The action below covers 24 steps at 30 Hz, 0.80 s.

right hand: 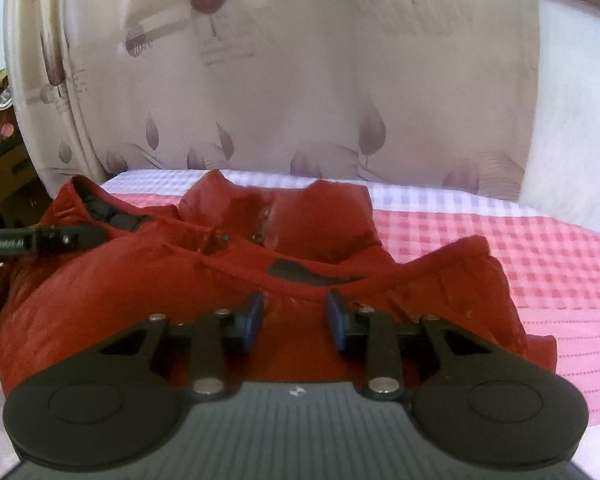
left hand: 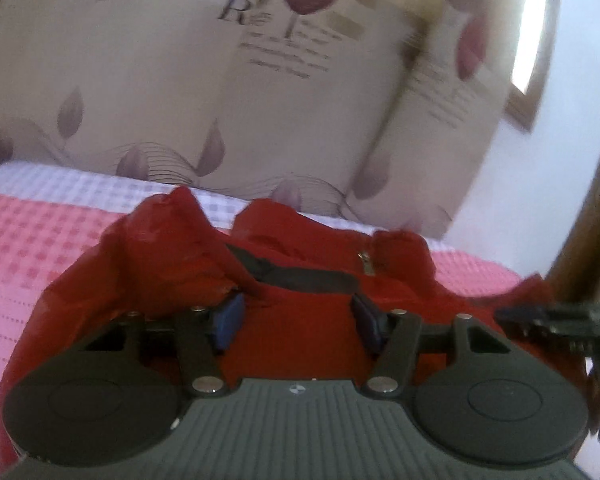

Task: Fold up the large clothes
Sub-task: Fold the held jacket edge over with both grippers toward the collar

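A: Progress? Where's the red jacket?
B: Mid-frame on the checked bed, bunched, partly folded at best.
A: Grippers?
B: Left gripper and right gripper both spread wide, fabric between pads, nothing clamped.

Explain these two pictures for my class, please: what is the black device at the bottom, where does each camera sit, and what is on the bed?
Each picture comes from a camera mounted on a handheld claw, looking forward along its two blue-tipped fingers. A person holds one in each hand. The left claw and right claw both stand open, gripping nothing, above a crumpled red jacket. The jacket lies on a pink-and-white checked bedcover, with a leaf-patterned curtain behind it.
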Available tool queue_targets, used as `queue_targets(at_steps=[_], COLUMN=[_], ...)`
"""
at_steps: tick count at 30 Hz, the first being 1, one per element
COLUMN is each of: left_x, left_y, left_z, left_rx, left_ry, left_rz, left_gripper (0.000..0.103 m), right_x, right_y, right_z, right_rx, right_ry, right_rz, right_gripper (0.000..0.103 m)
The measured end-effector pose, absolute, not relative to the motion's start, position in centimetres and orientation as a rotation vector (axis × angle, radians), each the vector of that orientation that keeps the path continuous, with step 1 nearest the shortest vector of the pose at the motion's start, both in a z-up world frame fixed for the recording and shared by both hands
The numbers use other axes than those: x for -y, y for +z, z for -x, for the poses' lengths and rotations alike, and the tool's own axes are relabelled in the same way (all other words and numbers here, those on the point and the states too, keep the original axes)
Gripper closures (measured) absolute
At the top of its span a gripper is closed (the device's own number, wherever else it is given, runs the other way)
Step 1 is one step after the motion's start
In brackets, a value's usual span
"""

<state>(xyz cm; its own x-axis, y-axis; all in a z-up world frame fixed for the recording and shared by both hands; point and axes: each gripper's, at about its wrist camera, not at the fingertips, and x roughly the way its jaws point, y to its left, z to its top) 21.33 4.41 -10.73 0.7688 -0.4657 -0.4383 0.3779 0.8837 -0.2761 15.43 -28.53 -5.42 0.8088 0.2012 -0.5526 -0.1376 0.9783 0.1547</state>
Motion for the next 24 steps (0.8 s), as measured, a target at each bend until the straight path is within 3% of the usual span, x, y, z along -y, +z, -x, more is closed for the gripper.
queue_targets(at_steps=[3,5,8,9,11,12,13,24], left_x=[-4.6,-5.4,-7.3,-7.9,-9.1,-9.6,-10.2,-10.3], left_y=[-11.7,-12.5,-13.3,-13.5,-14.4,-14.8,-15.3,-16.6], left_z=[-21.1,-21.2,-21.8,-22.0,-22.4,-22.6,-22.9,-23.4], left_rx=[-0.496,-0.502,-0.521,-0.526,-0.555,-0.573,-0.592,-0.597], left_ry=[-0.428,-0.424,-0.425,-0.429,-0.415,-0.403,-0.388,-0.369], left_rz=[0.133,0.177,0.292,0.335,0.422,0.463,0.502,0.537], left_gripper=[0.041,0.046,0.057,0.059,0.078,0.081,0.092,0.09], right_x=[29.5,30.8,33.5,34.7,36.6,37.6,38.5,40.6], right_y=[-5.8,-6.6,-8.1,-8.6,-9.8,-10.8,-11.7,-15.2], right_z=[-15.0,-14.2,-13.7,-13.5,-13.5,-13.3,-13.1,-13.1], right_rx=[-0.602,-0.604,-0.599,-0.597,-0.593,-0.59,-0.584,-0.53], right_ry=[0.196,0.2,0.225,0.228,0.226,0.226,0.234,0.215], right_rz=[-0.155,-0.237,-0.415,-0.488,-0.617,-0.691,-0.762,-0.991], right_gripper=[0.072,0.081,0.085,0.092,0.103,0.103,0.103,0.103])
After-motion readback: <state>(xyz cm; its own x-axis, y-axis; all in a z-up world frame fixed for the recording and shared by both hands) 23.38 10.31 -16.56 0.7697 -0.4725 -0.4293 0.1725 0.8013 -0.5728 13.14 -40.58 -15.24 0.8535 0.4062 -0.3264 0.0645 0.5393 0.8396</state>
